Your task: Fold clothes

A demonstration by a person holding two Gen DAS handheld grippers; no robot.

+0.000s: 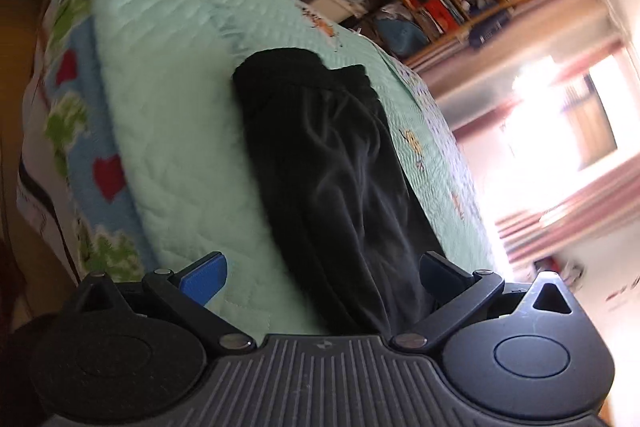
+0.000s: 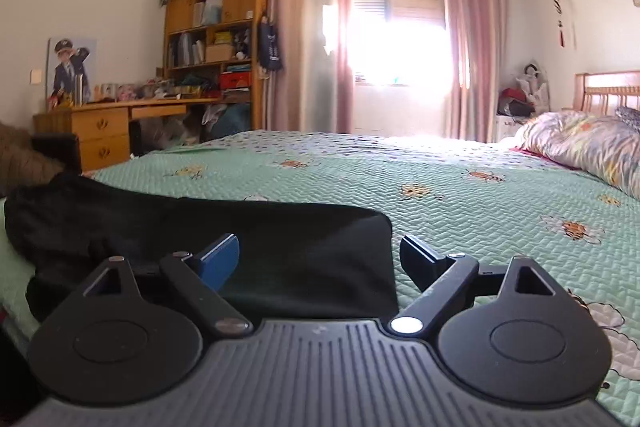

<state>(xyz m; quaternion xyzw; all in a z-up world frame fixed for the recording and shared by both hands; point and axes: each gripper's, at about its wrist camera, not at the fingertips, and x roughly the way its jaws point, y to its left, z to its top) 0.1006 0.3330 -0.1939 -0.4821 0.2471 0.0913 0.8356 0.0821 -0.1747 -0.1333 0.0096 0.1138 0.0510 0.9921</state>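
Observation:
A black garment [image 1: 328,163] lies folded lengthwise on the mint green quilted bedspread [image 1: 168,115]. In the left wrist view, which is rolled to one side, the cloth runs from its waistband end down between the fingers. My left gripper [image 1: 324,273] stands open over its near end, and the pads do not press on it. In the right wrist view the same black garment [image 2: 240,239] lies flat across the bed [image 2: 460,195], its right edge near the middle. My right gripper [image 2: 320,259] is open just above that end, with nothing gripped.
A wooden desk [image 2: 120,123] and a crowded bookshelf [image 2: 216,39] stand beyond the bed's far left side. Pink curtains [image 2: 312,39] frame a bright window. A patterned pillow [image 2: 588,147] lies at the headboard on the right. A colourful blanket [image 1: 72,131] hangs at the bed's edge.

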